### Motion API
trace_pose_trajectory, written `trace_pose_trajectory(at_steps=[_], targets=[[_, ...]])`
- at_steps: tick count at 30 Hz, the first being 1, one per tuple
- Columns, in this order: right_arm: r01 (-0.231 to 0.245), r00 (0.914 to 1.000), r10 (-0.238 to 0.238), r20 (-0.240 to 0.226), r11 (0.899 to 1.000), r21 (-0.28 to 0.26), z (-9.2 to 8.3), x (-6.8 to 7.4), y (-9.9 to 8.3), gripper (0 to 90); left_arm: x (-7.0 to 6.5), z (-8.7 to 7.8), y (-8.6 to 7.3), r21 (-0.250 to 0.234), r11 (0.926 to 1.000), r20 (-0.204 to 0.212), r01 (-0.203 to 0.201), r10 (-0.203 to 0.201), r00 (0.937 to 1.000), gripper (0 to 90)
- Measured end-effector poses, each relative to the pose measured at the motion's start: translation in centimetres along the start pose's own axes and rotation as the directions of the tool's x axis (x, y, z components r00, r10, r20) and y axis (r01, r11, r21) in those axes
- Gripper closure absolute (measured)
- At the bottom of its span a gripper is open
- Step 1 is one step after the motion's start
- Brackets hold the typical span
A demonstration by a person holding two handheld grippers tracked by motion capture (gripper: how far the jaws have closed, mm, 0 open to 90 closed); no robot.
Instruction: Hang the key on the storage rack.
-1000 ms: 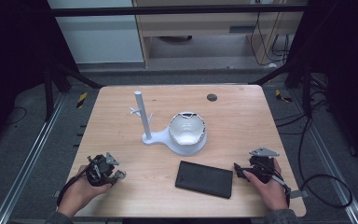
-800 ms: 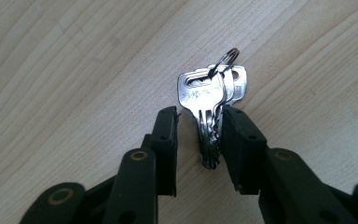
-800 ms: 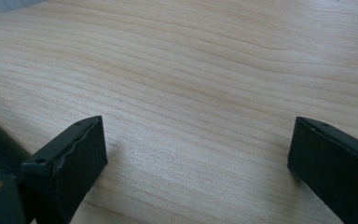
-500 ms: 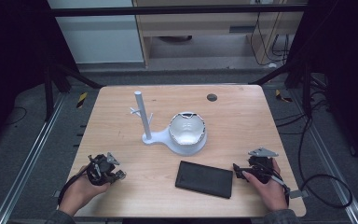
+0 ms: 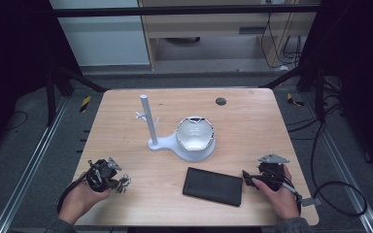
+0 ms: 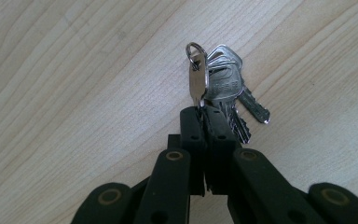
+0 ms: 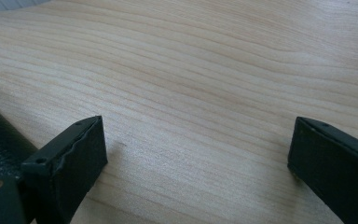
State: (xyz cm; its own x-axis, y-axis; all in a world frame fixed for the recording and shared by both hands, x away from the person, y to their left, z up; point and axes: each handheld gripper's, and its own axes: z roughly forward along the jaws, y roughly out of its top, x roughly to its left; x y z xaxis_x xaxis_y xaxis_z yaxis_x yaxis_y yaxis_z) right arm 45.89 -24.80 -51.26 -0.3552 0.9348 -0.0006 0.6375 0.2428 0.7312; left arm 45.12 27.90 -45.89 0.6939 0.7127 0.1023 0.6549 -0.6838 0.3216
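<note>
Keys (image 6: pixel 221 88): bunch on a ring, near-left on the table (image 5: pixel 252 121) | Left gripper (image 6: pixel 204 114): jaws clamped on the keys | Right gripper (image 7: pixel 196 154): jaws wide apart, near-right, just beside the black wallet (image 5: pixel 212 186) | Centre: white stand (image 5: pixel 162 141) with bowl (image 5: pixel 195 135)

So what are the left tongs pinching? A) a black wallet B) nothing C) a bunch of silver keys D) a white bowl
C: in the left gripper view the left tongs are shut on the bunch of silver metal keys, which hangs from a ring over the light wooden table.
</note>
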Motion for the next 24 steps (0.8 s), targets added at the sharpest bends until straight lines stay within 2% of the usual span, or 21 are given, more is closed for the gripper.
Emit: trace_pose_trajectory(at_steps=[8, 13, 17, 18, 20, 21, 24], targets=[[0.002, 1.0000, -0.002, -0.001, 1.000, -0.001, 0.0, 0.0, 0.0, 4.5, 0.2, 0.6, -0.2, 0.013, 0.9999, -0.009, -0.002, 0.002, 1.0000, 87.9], [0.002, 1.0000, -0.002, -0.001, 1.000, -0.001, 0.0, 0.0, 0.0, 4.5, 0.2, 0.0, -0.3, -0.006, 1.0000, -0.022, 0.001, -0.001, 0.9997, 88.3], [0.001, 1.0000, -0.001, -0.001, 1.000, 0.000, 0.0, 0.0, 0.0, 4.4, 0.1, -2.3, 0.3, -0.037, 0.9992, -0.023, -0.012, 0.011, 0.9997, 88.3], [0.001, 1.0000, -0.001, -0.001, 1.000, 0.000, 0.0, 0.0, 0.0, 4.4, 0.1, -2.3, 0.3, -0.037, 0.9992, -0.023, -0.012, 0.011, 0.9997, 88.3], [0.001, 1.0000, -0.001, -0.001, 1.000, 0.001, 0.0, 0.0, 0.0, 4.4, 0.0, -3.9, 1.0, -0.042, 0.9987, -0.025, -0.031, 0.030, 0.9992, 88.3], [-0.001, 1.0000, 0.001, -0.004, 1.000, 0.001, 0.0, 0.1, 0.0, 4.4, 0.0, -3.9, 1.0, -0.042, 0.9987, -0.025, -0.031, 0.030, 0.9992, 88.4], [0.000, 1.0000, 0.000, -0.003, 1.000, 0.001, 0.0, 0.1, 0.0, 4.3, -0.1, -5.5, 1.9, -0.046, 0.9976, -0.029, -0.051, 0.050, 0.9983, 88.3]])
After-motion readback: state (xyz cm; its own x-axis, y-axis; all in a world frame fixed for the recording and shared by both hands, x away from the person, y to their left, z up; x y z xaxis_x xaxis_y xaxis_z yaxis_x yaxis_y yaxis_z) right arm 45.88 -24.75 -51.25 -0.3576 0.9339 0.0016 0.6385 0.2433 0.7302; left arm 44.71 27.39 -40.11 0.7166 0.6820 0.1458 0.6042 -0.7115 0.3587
